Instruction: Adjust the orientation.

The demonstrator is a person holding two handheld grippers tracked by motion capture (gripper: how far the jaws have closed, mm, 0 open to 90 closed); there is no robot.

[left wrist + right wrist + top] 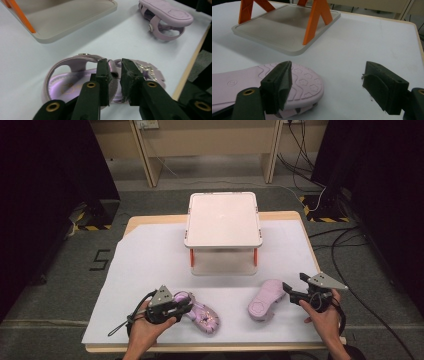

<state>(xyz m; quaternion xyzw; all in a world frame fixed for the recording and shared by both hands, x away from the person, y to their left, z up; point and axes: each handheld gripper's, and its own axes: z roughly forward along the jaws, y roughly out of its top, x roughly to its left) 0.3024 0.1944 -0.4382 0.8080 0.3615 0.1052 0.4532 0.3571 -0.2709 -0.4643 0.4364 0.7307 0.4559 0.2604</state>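
Left gripper view: left gripper (115, 75) is clamped on the strap of the upright lilac sandal (75, 82). Right gripper (327, 87) is spread wide, the overturned sandal (242, 85) beside its left jaw.

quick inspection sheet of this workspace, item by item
surface: table under a white sheet, wooden edge showing
job's things: upright sandal at front left; second sandal lying sole up at front right; two-tier rack with orange legs behind them
clutter: nothing seen
grippers: left gripper shut on the upright sandal's strap; right gripper open beside the sole-up sandal
cables: one trails from each gripper; more lie on the floor at far right
surroundings: grey floor, wooden furniture behind, hazard tape on the floor
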